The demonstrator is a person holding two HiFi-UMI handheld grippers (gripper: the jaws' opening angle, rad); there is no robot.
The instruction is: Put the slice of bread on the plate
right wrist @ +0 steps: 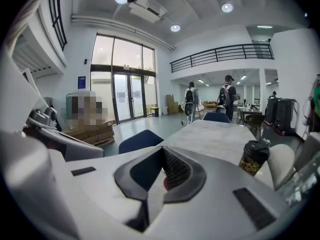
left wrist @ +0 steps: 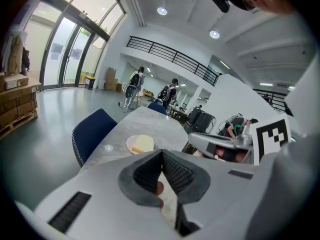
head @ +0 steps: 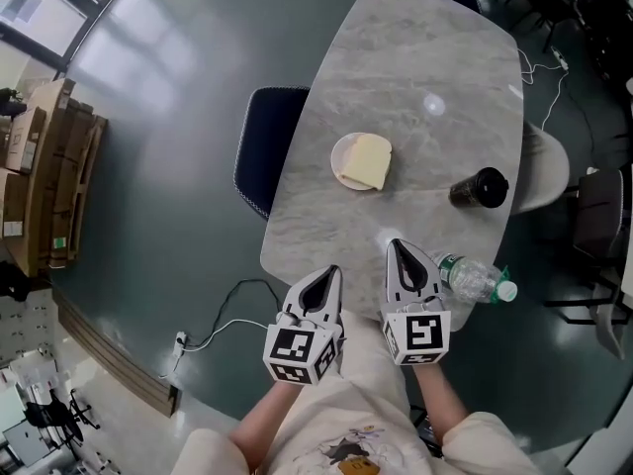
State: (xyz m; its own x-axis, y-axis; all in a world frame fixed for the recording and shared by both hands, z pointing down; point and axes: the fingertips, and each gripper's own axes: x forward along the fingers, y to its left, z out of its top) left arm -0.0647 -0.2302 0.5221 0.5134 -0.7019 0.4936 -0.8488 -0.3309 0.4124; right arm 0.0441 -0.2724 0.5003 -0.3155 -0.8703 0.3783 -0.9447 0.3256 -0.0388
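Since the pale yellow square slice of bread (head: 368, 159) lies on the small round white plate (head: 337, 163), well ahead of the left gripper (head: 330, 271) and right gripper (head: 397, 246), the task looks done; both grippers are pressed together and empty.

I hold both grippers side by side in front of my torso, pointing away from me and angled a little downward. My left gripper (head: 334, 269) has its fingers (left wrist: 146, 173) pressed together at the tips, with nothing between them. My right gripper (head: 395, 243) sits just beside it, slightly further forward, its fingers (right wrist: 176, 170) likewise closed tip to tip and empty. The left cube (head: 300, 352) and the right cube (head: 420, 334) turn their markers up toward my head. My bare forearms (head: 259, 426) run back from the grippers toward my body.
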